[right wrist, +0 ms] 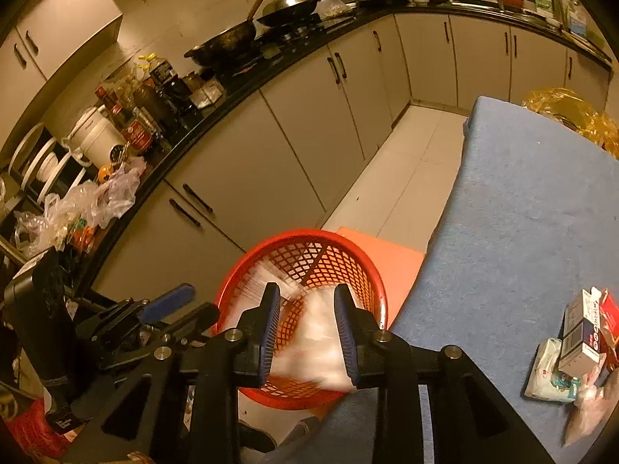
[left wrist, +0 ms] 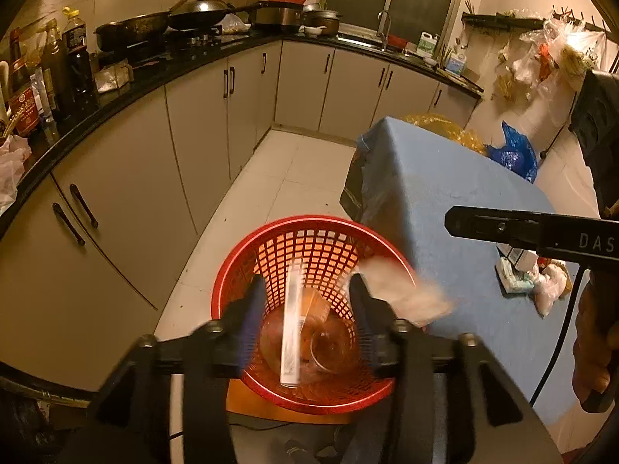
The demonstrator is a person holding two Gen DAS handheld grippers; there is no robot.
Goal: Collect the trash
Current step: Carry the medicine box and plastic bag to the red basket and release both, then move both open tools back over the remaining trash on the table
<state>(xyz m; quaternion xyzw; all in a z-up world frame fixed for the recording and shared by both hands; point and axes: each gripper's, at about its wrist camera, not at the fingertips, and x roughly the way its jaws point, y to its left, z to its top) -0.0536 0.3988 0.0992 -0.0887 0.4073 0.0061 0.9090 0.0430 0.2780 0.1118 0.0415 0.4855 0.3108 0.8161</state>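
My left tongs (left wrist: pixel 307 317) over red mesh basket (left wrist: pixel 247 270), jaws parted, pads clear of blurred white strip (left wrist: pixel 291 332) hanging between them above basket. My right tongs (right wrist: pixel 307 330) partly open above basket's (right wrist: pixel 363 270) near rim, crumpled white plastic wrap (right wrist: pixel 315 342) between pads; cannot tell if pads still press on it. Basket on floor, beside near-left corner of blue table (right wrist: pixel 522 212). Cartons, wrappers (right wrist: pixel 580 344) remain at table's near right edge.
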